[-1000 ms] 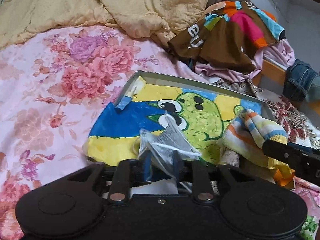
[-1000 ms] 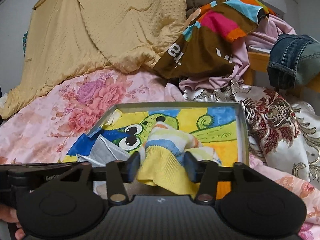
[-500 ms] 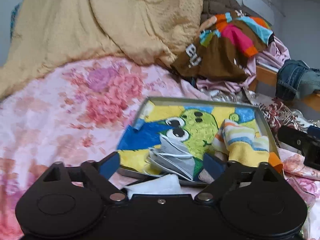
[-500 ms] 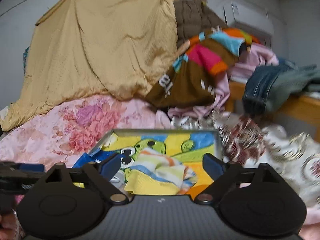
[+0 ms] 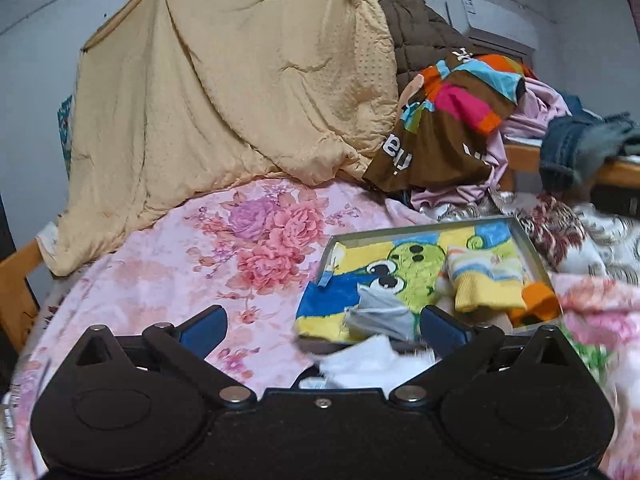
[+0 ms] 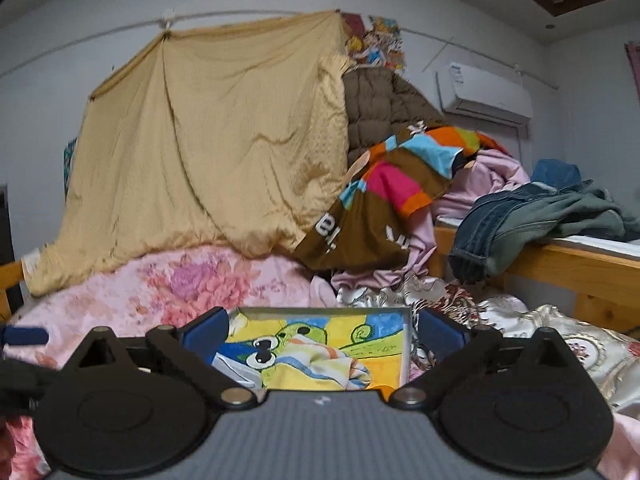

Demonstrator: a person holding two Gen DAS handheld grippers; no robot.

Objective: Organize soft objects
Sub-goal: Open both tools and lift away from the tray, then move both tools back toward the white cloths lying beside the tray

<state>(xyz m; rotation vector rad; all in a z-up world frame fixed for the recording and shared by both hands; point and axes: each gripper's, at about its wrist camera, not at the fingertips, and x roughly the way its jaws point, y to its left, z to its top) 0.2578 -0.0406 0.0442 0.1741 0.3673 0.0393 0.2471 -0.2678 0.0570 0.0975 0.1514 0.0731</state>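
Note:
A shallow grey tray (image 5: pixel 532 249) lined with a yellow, blue and green cartoon towel (image 5: pixel 404 276) lies on the flowered bed. In it lie a grey face mask (image 5: pixel 380 310) and a striped yellow sock (image 5: pixel 486 284). A white cloth (image 5: pixel 364 362) lies just in front of the tray. My left gripper (image 5: pixel 322 326) is open and empty, held back from the tray's near left corner. My right gripper (image 6: pixel 322 330) is open and empty, above the tray's near edge; the tray (image 6: pixel 407 344), the sock (image 6: pixel 320 368) and the mask (image 6: pixel 234 368) show between its fingers.
The pink flowered bedspread (image 5: pixel 168 280) spreads to the left. A tan quilt (image 5: pixel 240 92) hangs at the back. A pile of clothes (image 5: pixel 452 124) sits at the back right, with jeans (image 6: pixel 520 216) on a wooden bed frame (image 6: pixel 580 272).
Both grippers have opened, letting go of the mask and the sock, which now lie in the tray. Both have pulled back and up from the tray.

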